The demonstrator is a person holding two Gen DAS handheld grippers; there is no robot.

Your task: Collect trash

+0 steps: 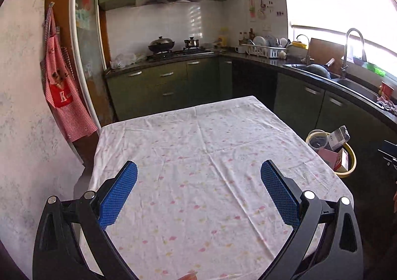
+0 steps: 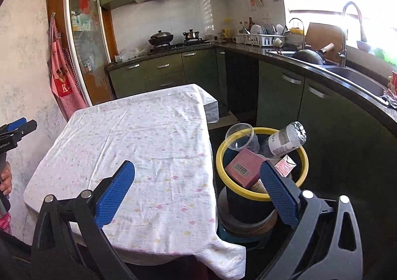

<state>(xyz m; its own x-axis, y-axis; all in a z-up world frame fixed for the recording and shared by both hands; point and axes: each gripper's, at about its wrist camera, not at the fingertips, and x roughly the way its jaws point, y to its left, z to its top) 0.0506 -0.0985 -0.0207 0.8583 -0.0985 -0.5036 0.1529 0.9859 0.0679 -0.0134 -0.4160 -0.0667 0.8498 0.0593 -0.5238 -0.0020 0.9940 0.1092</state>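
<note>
Finishing up, it seems: both tools, left tool (image 1: 198, 188) and right tool (image 2: 197, 188), released; trash fills the bin (image 2: 304, 156) at lower right; next, withdraw.

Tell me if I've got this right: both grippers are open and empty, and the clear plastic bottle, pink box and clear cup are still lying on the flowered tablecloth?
Not quite. In the right wrist view the clear plastic bottle, pink box and clear cup sit in the yellow-rimmed bin beside the table, not on the flowered tablecloth. The left gripper and right gripper are indeed open and empty.
</note>
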